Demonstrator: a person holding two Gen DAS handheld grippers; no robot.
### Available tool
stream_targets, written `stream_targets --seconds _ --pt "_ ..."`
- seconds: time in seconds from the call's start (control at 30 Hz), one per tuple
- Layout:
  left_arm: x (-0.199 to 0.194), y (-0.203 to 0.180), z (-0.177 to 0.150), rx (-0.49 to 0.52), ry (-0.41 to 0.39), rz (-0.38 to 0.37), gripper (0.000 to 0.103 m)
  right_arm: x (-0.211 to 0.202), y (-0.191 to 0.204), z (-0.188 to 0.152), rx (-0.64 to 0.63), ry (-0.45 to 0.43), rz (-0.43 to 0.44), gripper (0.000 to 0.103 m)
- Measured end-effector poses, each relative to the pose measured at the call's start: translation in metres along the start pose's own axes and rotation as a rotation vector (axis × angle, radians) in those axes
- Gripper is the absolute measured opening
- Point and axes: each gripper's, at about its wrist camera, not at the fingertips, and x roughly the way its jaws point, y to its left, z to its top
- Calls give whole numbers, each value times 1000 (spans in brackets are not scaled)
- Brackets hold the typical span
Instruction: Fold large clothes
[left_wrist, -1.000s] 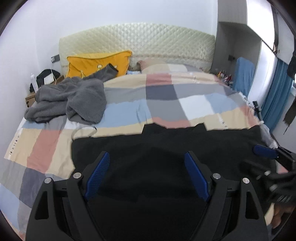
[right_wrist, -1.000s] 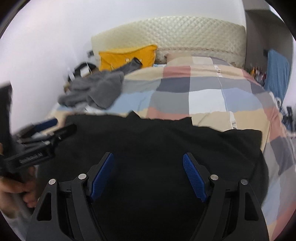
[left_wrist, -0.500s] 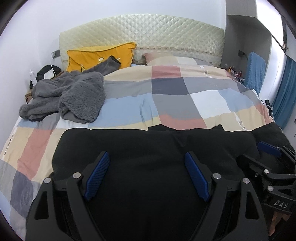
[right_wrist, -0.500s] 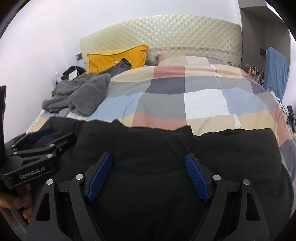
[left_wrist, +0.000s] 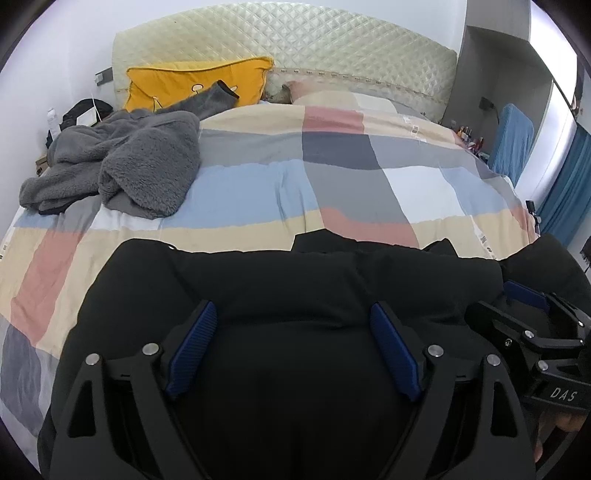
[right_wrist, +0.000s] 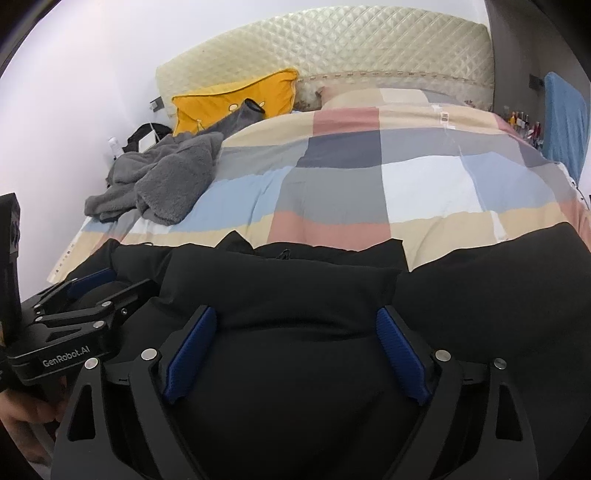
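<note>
A large black garment (left_wrist: 295, 280) lies spread across the near end of the bed, with its collar toward the headboard; it also shows in the right wrist view (right_wrist: 480, 288). My left gripper (left_wrist: 293, 317) is open, low over the garment's left-middle part, fabric between its blue pads. My right gripper (right_wrist: 295, 321) is open too, over the middle of the garment. Each gripper shows in the other's view: the right one at the left view's right edge (left_wrist: 532, 314), the left one at the right view's left edge (right_wrist: 96, 291).
The bed has a patchwork quilt (left_wrist: 351, 173). A grey fleece garment (left_wrist: 125, 162) is heaped at the far left by a yellow pillow (left_wrist: 195, 81). A quilted headboard (left_wrist: 295, 48) stands behind. A blue chair cover (left_wrist: 511, 140) and blue curtain (left_wrist: 565, 199) are right.
Both grippers have dropped lower and moved closer to the black garment, which now fills more of each view and bunches between the open pads. Both stay open.
</note>
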Motion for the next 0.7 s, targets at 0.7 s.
stream_targets --seconds 0.7 --pt "-19 36 0 -36 -40 27 88 -44 -36 5 -30 -49 -14 90"
